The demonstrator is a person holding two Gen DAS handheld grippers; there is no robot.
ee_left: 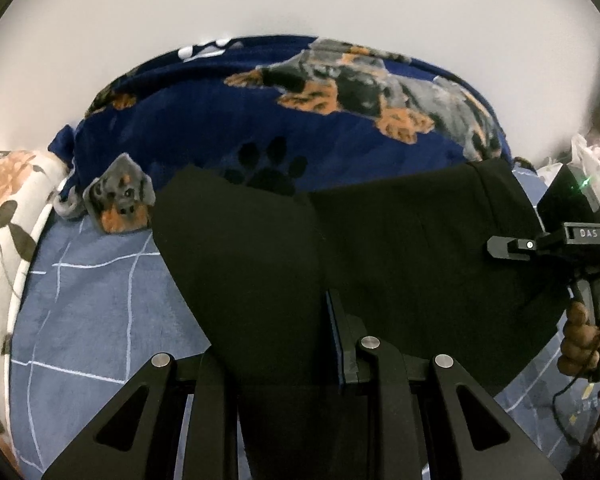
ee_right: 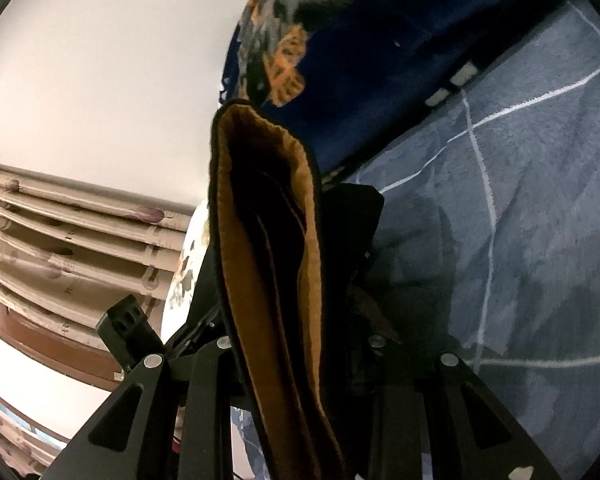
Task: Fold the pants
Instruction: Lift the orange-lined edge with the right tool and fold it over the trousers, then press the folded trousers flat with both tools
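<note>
Between both tongs, black brown-lined pants [ee_left: 260, 248].

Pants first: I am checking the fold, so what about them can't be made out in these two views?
- Left wrist view: the pants are plain black, so creases and layers don't show; their near end is hidden by the left tool.
- Right wrist view: only a bunched edge with brown lining shows in the right tool; the rest is cut off.

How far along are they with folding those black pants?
Partly done: the black pants with tan lining already look doubled over. Both the left gripper and right gripper hold them above the blue checked bedsheet. Laying them flat and any last fold remain.
</note>
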